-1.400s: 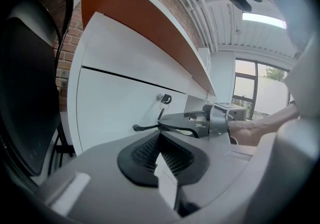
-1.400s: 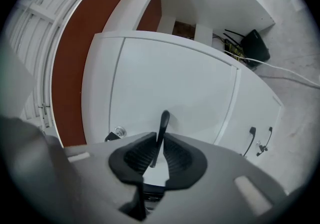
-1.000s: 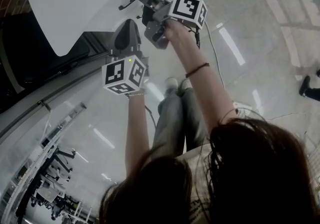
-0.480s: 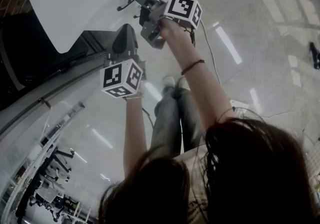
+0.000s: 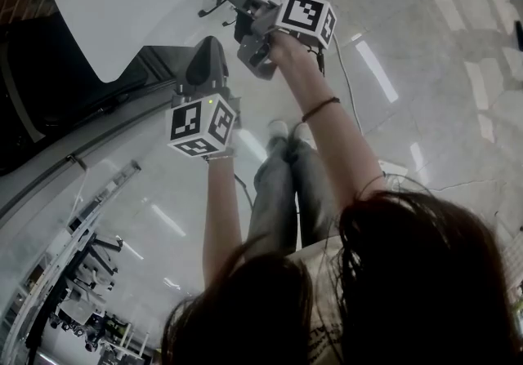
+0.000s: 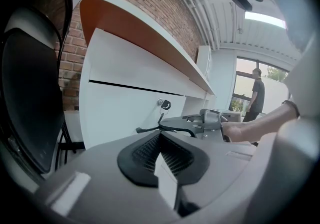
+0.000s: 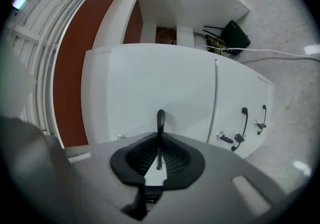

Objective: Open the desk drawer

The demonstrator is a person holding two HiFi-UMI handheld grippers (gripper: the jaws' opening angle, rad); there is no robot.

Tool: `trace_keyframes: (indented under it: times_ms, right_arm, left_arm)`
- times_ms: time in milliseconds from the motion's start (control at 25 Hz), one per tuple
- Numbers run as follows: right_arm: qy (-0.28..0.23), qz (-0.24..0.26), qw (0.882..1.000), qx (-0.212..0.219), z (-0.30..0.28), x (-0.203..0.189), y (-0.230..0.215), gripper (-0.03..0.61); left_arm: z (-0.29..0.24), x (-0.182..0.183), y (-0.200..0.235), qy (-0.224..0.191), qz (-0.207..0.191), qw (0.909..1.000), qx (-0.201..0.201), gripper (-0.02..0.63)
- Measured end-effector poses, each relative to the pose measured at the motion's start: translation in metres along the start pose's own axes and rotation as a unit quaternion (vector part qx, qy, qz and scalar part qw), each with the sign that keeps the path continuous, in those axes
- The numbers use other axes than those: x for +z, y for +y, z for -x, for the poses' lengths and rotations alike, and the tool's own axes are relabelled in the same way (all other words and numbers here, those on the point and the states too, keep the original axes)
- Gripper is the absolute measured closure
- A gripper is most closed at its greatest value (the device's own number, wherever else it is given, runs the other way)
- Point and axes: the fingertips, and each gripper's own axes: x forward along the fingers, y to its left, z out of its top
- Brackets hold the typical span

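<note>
The white drawer front (image 7: 150,92) carries a black bar handle (image 7: 160,119). My right gripper (image 7: 160,143) is shut on that handle, which runs down between the ribbed pads. In the head view the right gripper (image 5: 243,6) reaches the handle (image 5: 214,2) on the white cabinet (image 5: 147,4). My left gripper (image 6: 161,140) is shut on nothing and hangs lower and to the left, below the right one. From the left gripper view I see the right gripper (image 6: 207,119) at the handle (image 6: 150,129), under a keyed lock (image 6: 163,103).
A black chair (image 6: 30,92) stands close on the left beside the cabinet. The neighbouring door has two black handles (image 7: 244,119) and a key (image 7: 227,139). A white cable (image 7: 272,58) lies on the floor. A person (image 6: 258,92) stands far off.
Both grippers stay almost where they were; the right one has shifted only slightly at the handle. No gap shows at the drawer front.
</note>
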Motion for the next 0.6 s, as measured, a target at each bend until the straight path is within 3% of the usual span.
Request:
trace_keyframes:
  times_ms: [600]
  right_arm:
    - [0.0,-0.006,1.0,-0.014,0.018,-0.007,-0.003,0.557]
  left_arm:
    - [0.013,-0.004,-0.009,0.007,0.007,1.0,-0.002,0.615]
